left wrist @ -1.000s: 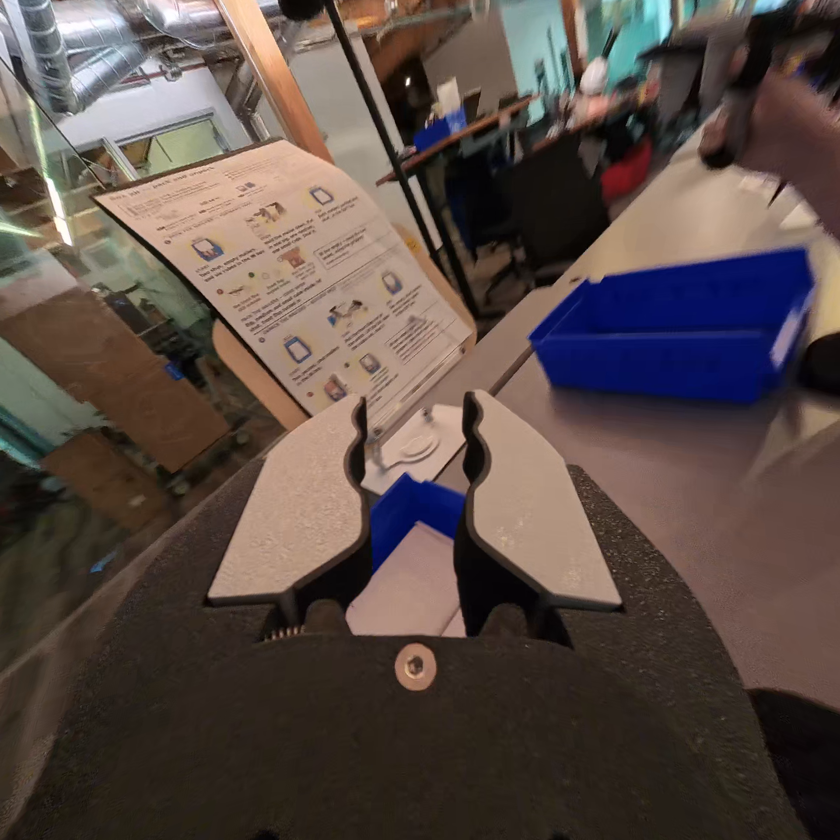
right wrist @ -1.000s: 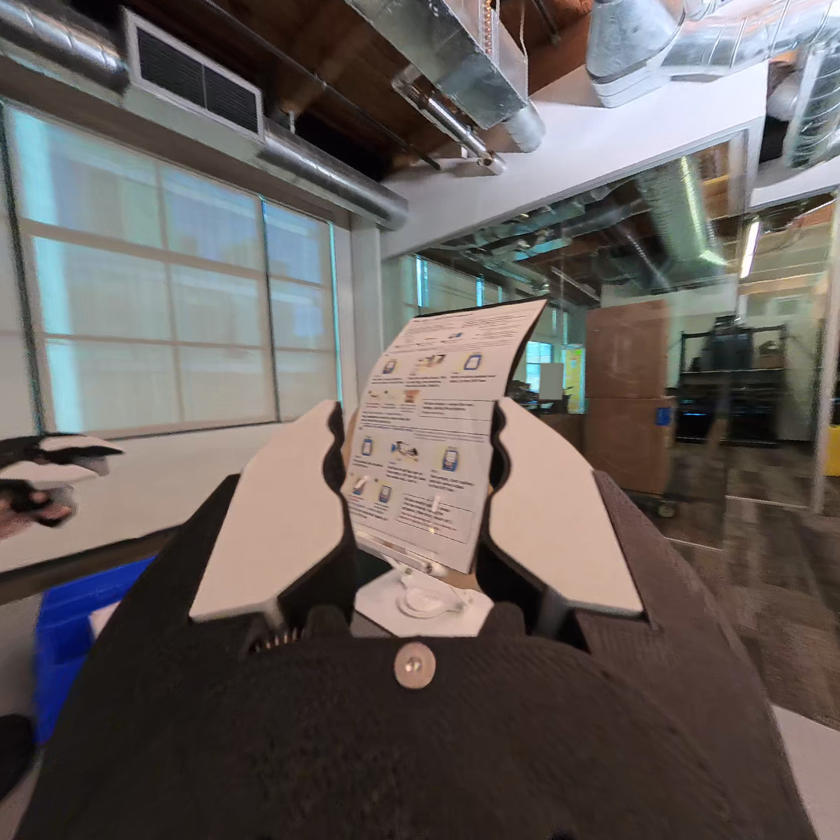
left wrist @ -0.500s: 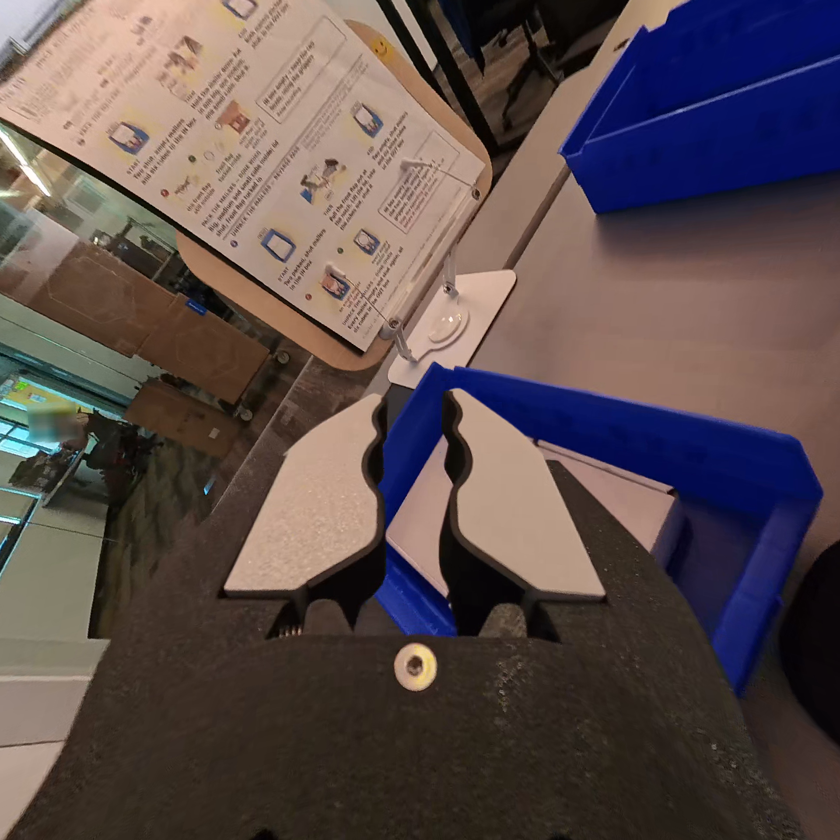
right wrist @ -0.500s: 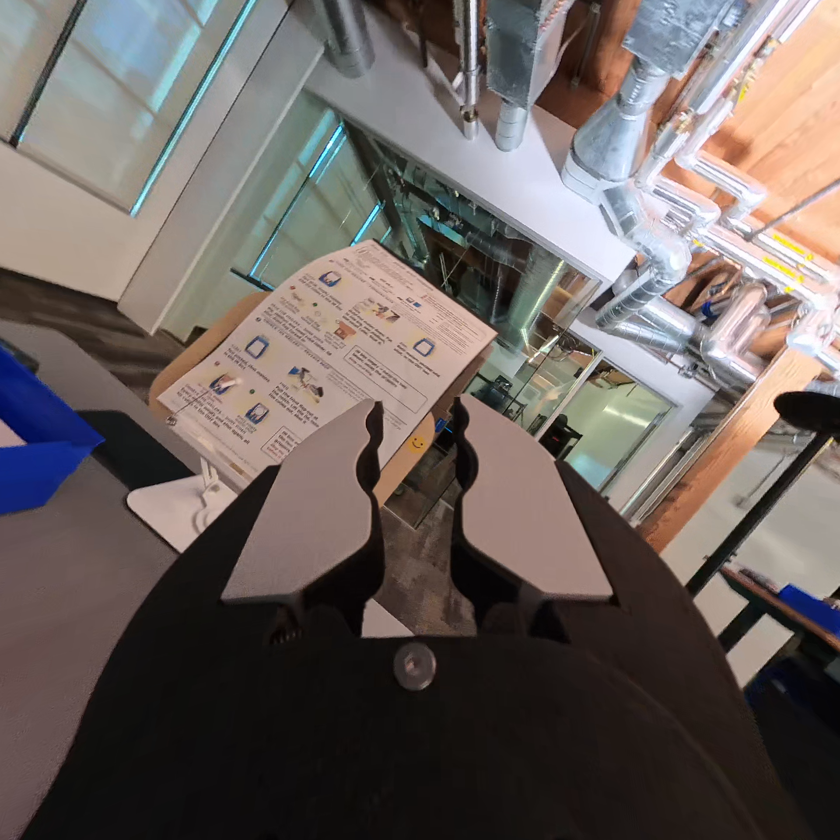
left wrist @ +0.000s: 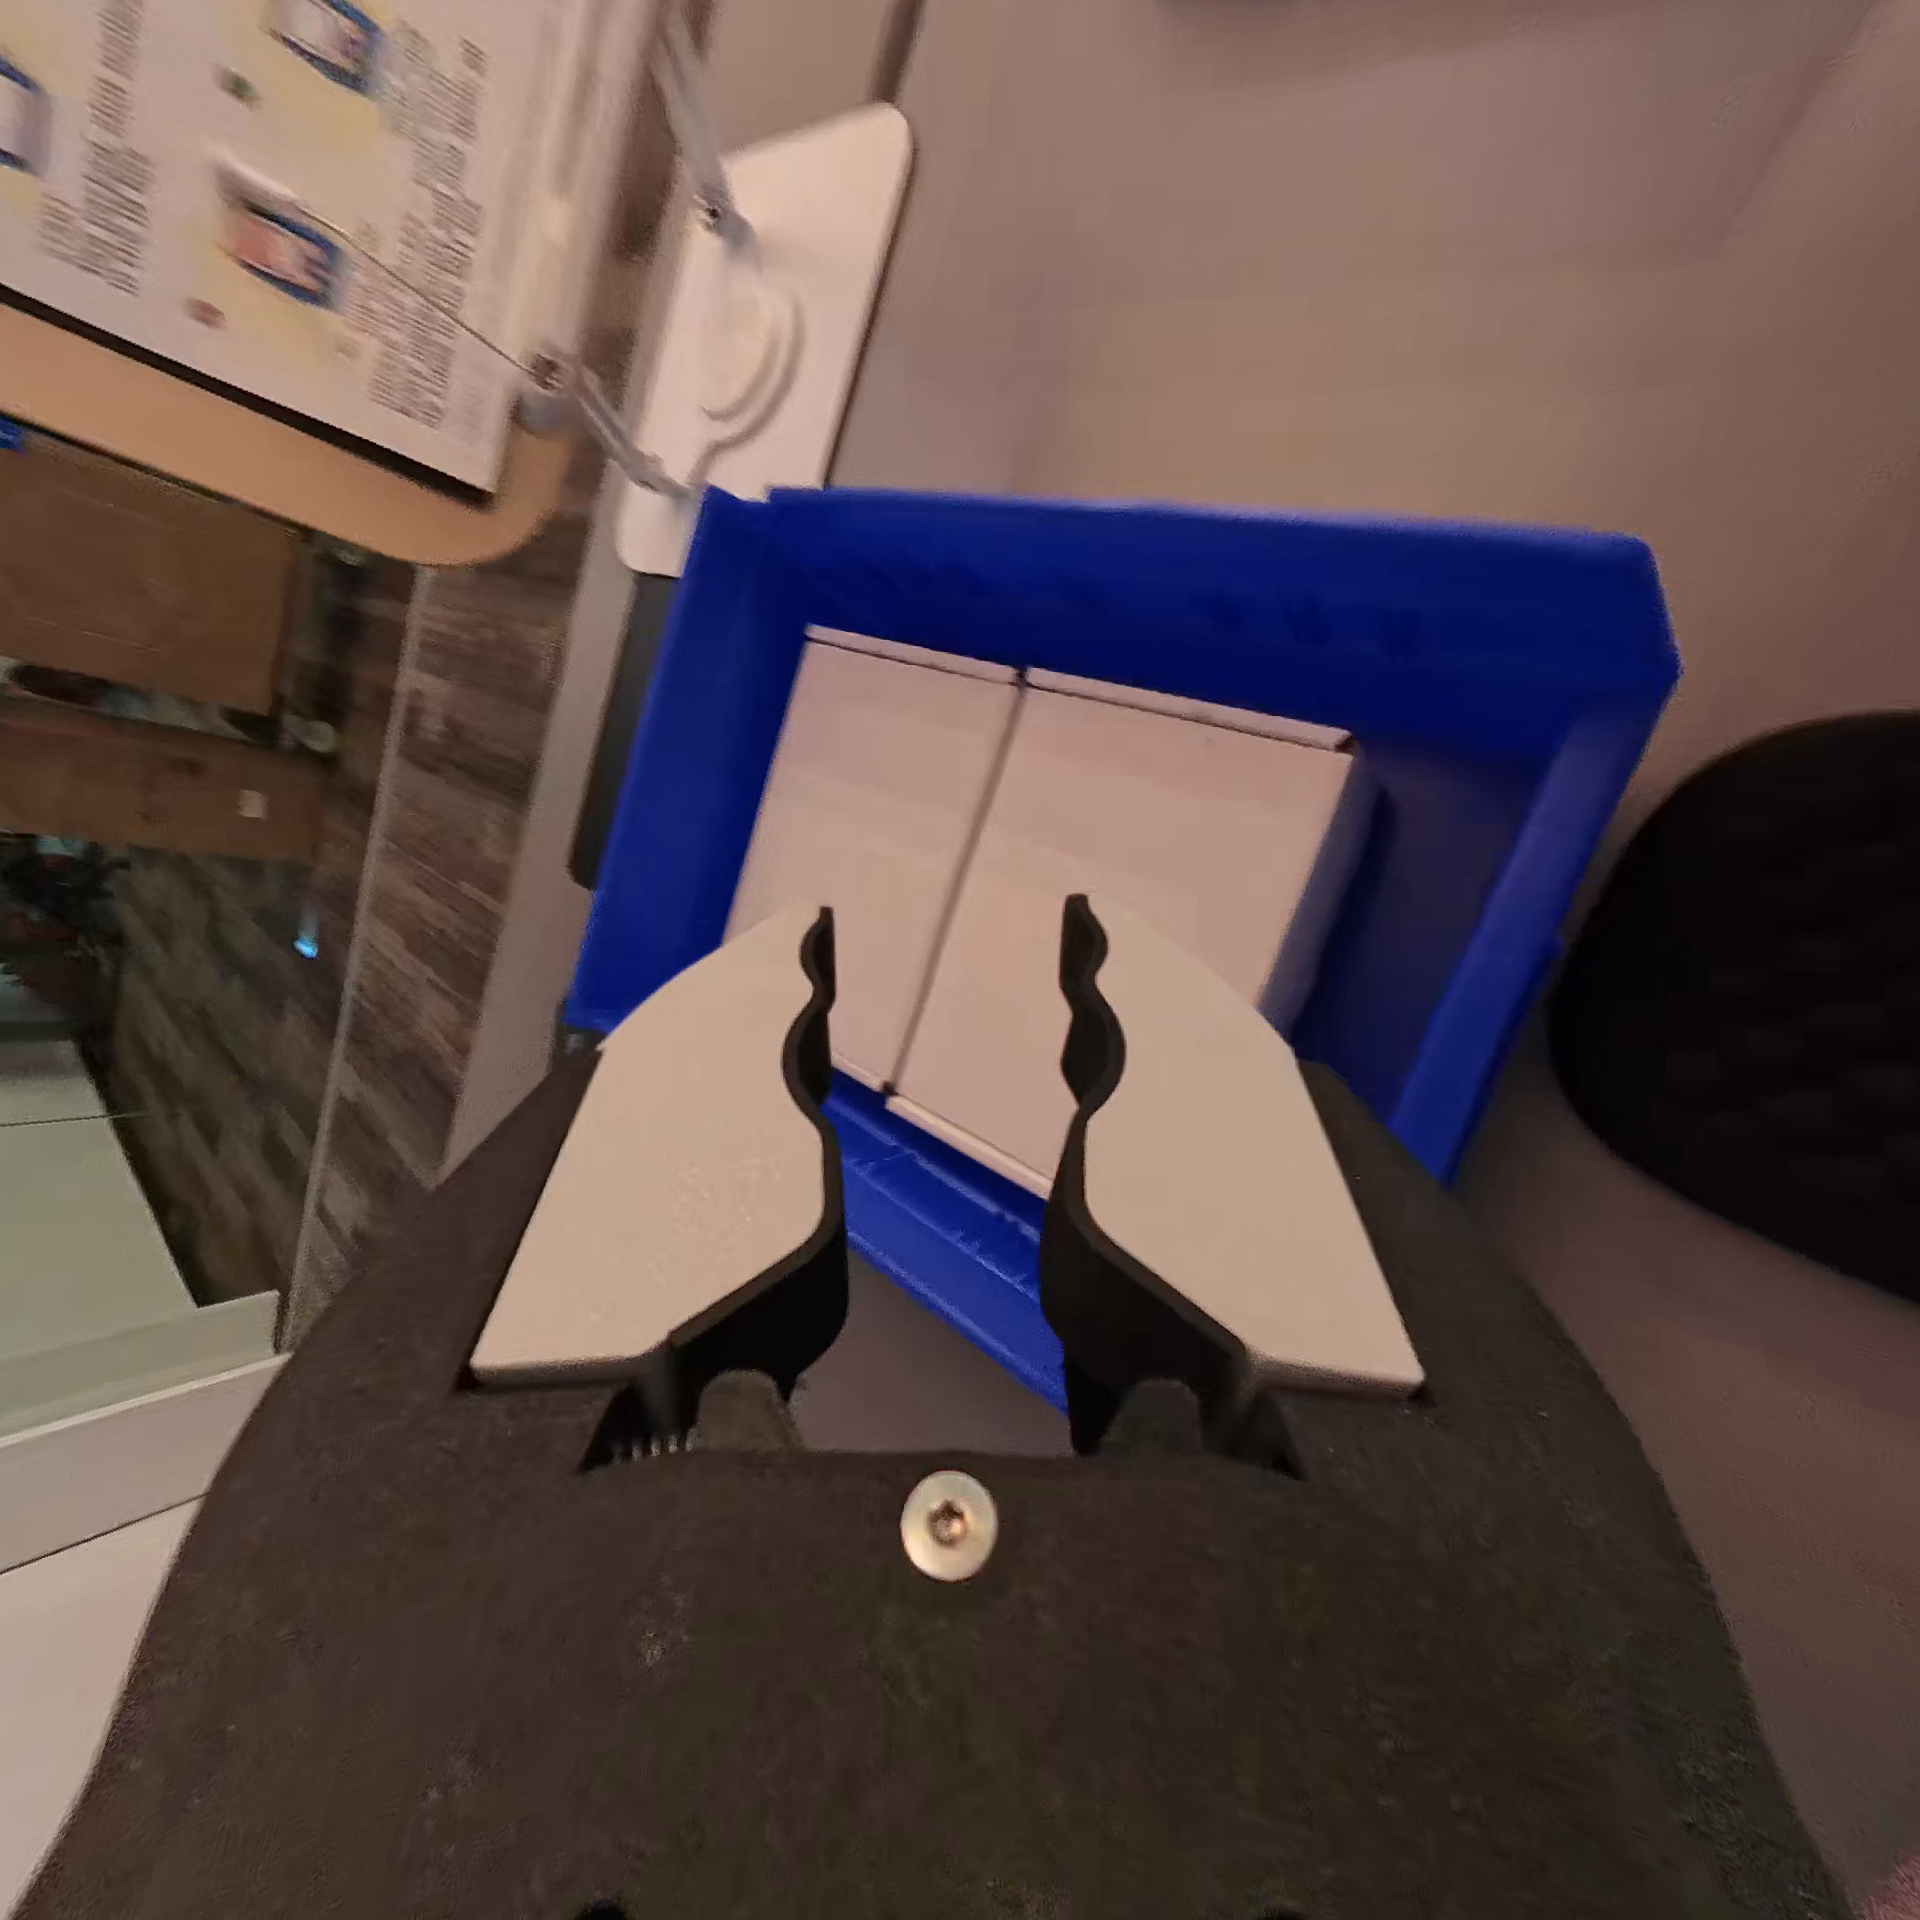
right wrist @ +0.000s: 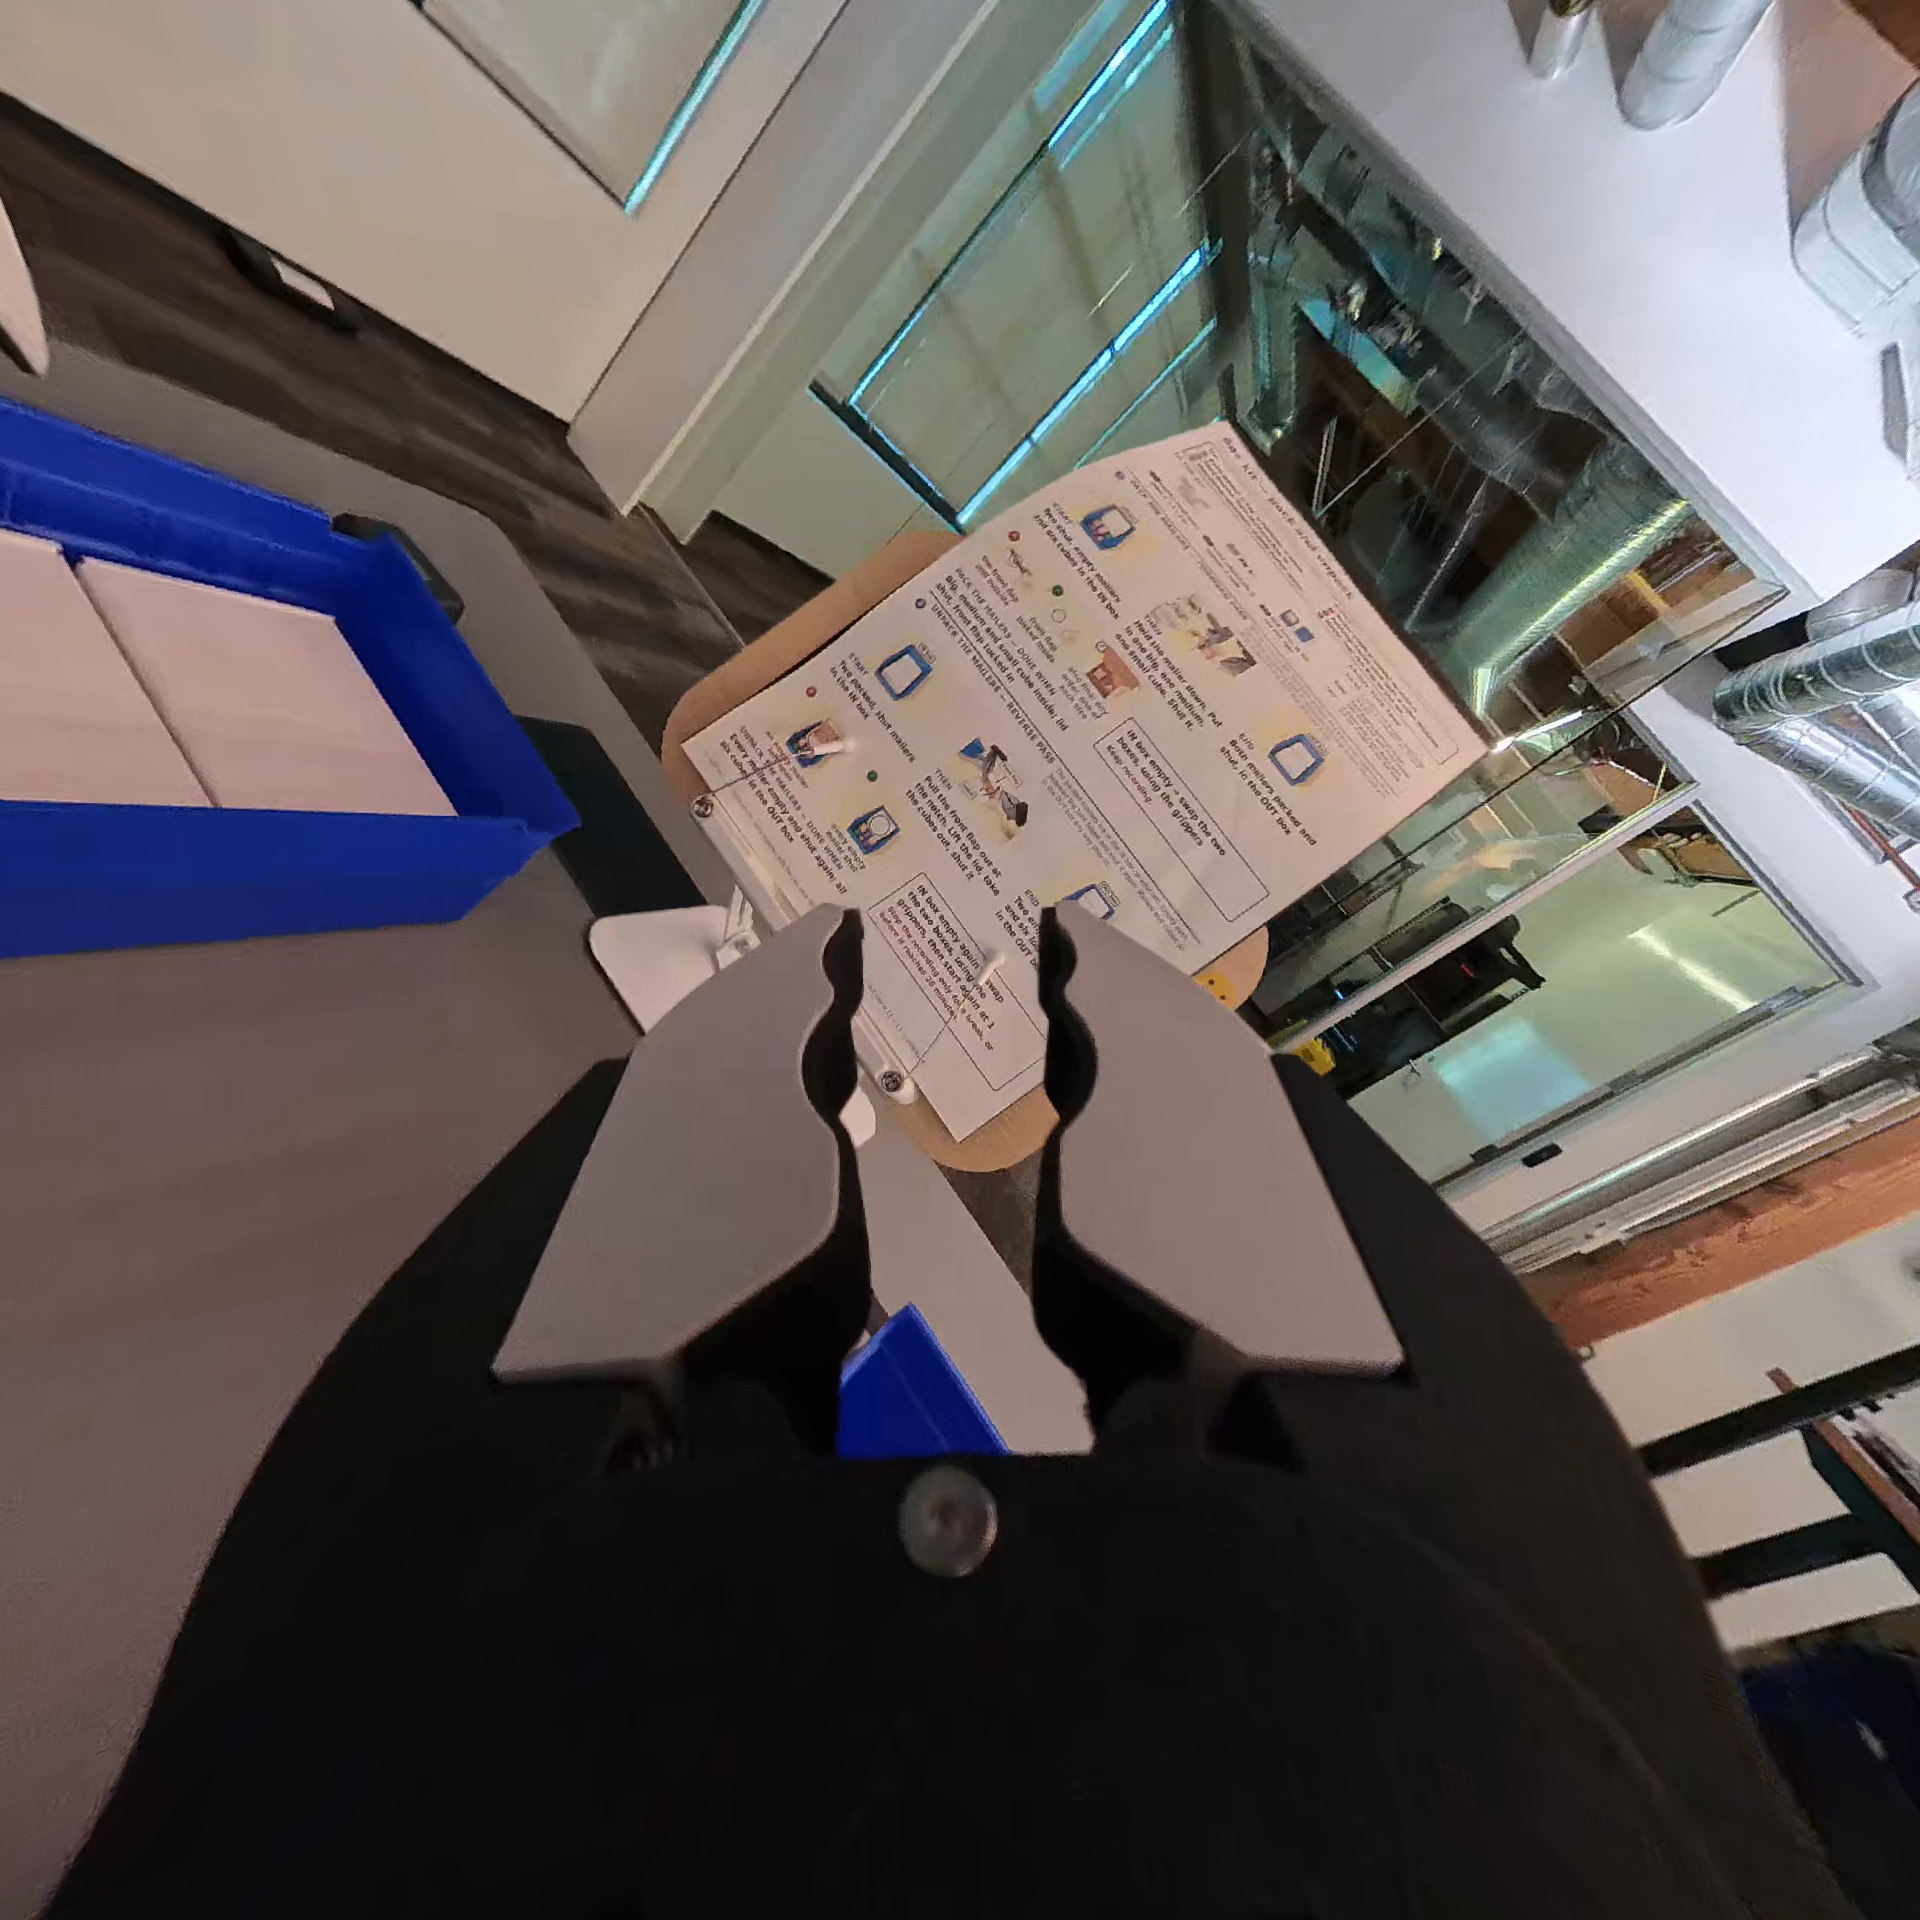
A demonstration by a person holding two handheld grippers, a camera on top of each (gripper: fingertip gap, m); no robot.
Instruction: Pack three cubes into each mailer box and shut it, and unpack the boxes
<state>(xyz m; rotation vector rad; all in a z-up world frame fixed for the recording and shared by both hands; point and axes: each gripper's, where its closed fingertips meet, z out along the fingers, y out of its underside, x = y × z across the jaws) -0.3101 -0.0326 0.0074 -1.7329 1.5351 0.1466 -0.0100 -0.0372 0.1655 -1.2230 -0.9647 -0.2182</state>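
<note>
Two shut white mailer boxes, a left one (left wrist: 883, 810) and a right one (left wrist: 1164, 831), lie side by side in a blue bin (left wrist: 1195, 582). My left gripper (left wrist: 948, 914) hovers over the near edge of this bin, open and empty, with its fingers astride the seam between the two boxes. My right gripper (right wrist: 948, 925) is open and empty above the grey table (right wrist: 260, 1143). It points at the instruction sheet. The same bin (right wrist: 260, 873) with the mailers (right wrist: 260, 707) lies to its left. No cubes show.
An instruction sheet on a clip stand (right wrist: 1091, 748) stands at the table's far edge; its white base (left wrist: 769, 312) is just behind the bin. A corner of a second blue bin (right wrist: 914, 1382) shows under my right gripper. A black rounded thing (left wrist: 1766, 987) sits right of the bin.
My left gripper has tipped down over the bin with the mailers and its jaws have opened wider. My right gripper has rolled and swung down toward the table.
</note>
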